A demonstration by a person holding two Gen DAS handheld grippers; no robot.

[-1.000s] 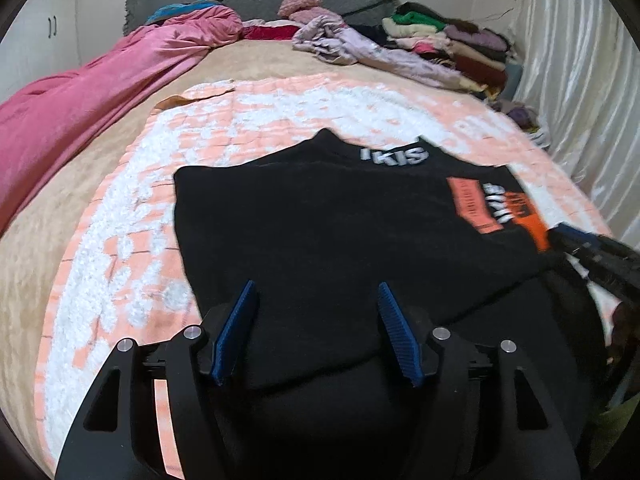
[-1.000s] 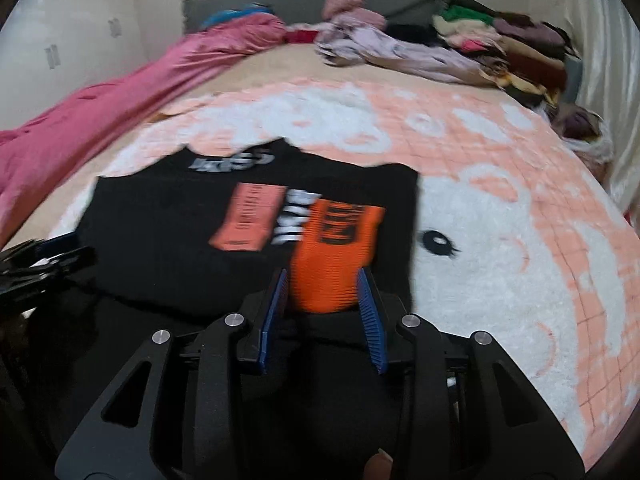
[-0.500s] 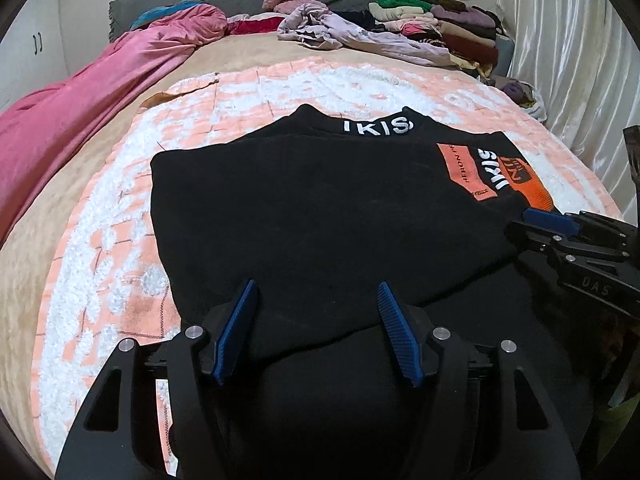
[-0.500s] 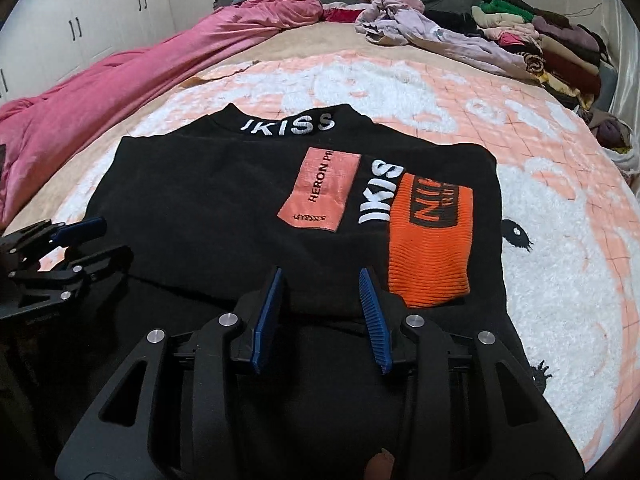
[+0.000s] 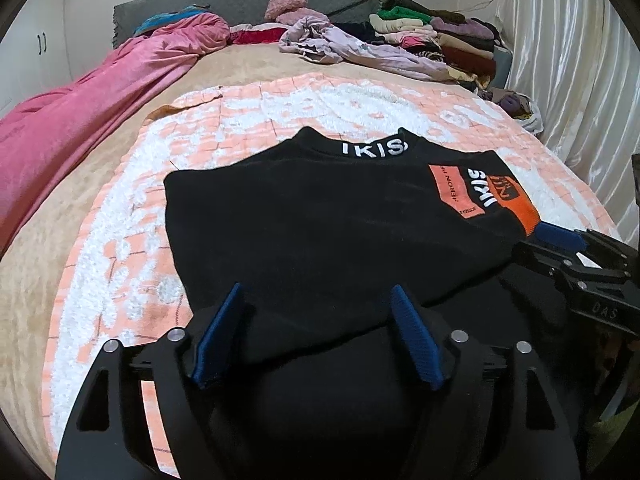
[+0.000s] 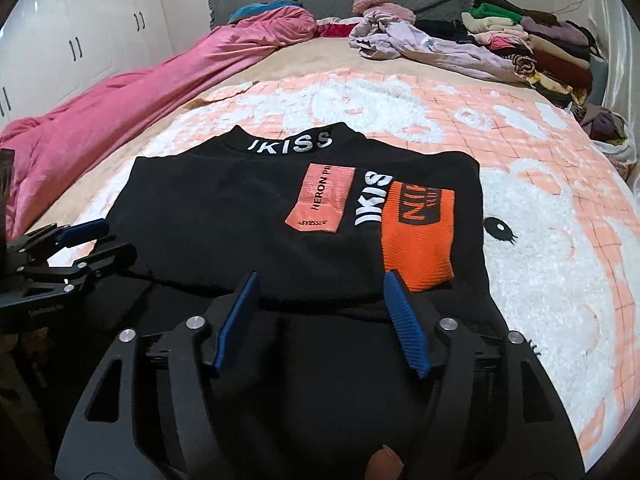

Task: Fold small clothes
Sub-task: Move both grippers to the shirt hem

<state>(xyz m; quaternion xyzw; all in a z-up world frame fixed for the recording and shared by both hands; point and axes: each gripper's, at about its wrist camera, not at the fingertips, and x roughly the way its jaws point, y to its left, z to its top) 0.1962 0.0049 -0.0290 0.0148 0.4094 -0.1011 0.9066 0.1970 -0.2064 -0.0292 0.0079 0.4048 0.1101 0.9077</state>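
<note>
Black sweater [image 6: 224, 220], folded, lies flat at centre frame on the pink-and-white blanket [image 6: 540, 240] covering the bed; white collar lettering and orange patches face up. Its near hem runs just ahead of both tools. Right tool [image 6: 320, 320], low centre in its own view: jaws have just been opening, now apart, nothing pinched. Left tool [image 5: 316, 336]: likewise just widened, empty. Clothes pile [image 6: 532, 44] upper right; pink duvet [image 6: 140, 92] upper left.
</note>
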